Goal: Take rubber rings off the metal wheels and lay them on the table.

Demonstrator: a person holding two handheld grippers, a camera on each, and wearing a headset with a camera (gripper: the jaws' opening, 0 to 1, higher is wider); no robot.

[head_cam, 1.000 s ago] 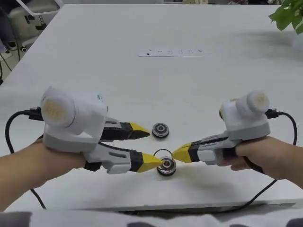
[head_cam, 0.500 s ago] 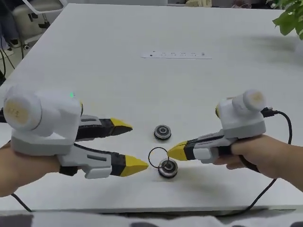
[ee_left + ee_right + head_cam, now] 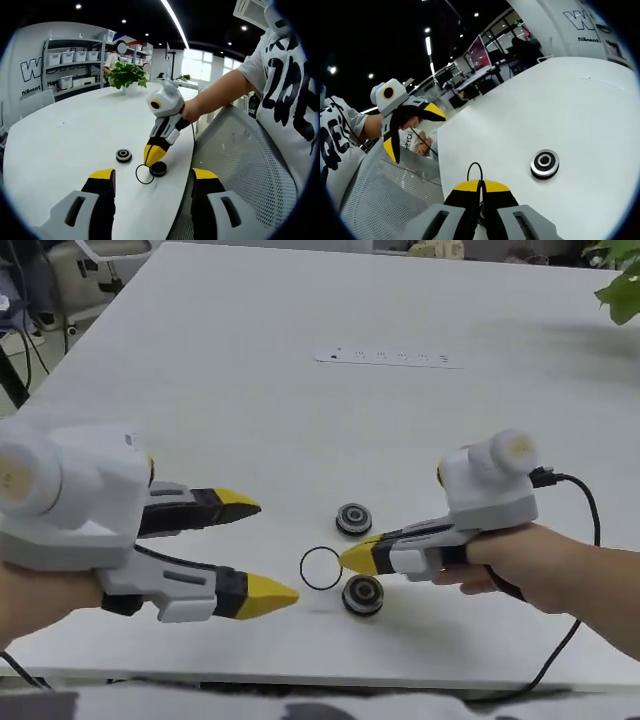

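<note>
Two small metal wheels lie near the table's front edge, one farther point(image 3: 353, 519) and one nearer point(image 3: 362, 594). My right gripper point(image 3: 350, 558) is shut on a thin black rubber ring point(image 3: 321, 568), which it holds just left of the nearer wheel and free of it. In the right gripper view the ring point(image 3: 474, 172) sticks out beyond the closed jaws, with a wheel point(image 3: 544, 163) to its right. My left gripper point(image 3: 265, 548) stands open to the left of the ring, holding nothing. The left gripper view shows the ring point(image 3: 145, 174) beside the nearer wheel point(image 3: 159, 169).
A white power strip point(image 3: 390, 358) lies far back on the white table point(image 3: 200, 390). Plant leaves point(image 3: 625, 280) reach in at the top right. A black cable point(image 3: 585, 510) trails from the right gripper. The table's front edge runs just below both grippers.
The right gripper has pulled the ring off the nearer wheel and drawn it left. The left gripper has backed away from that wheel to the left, still open.
</note>
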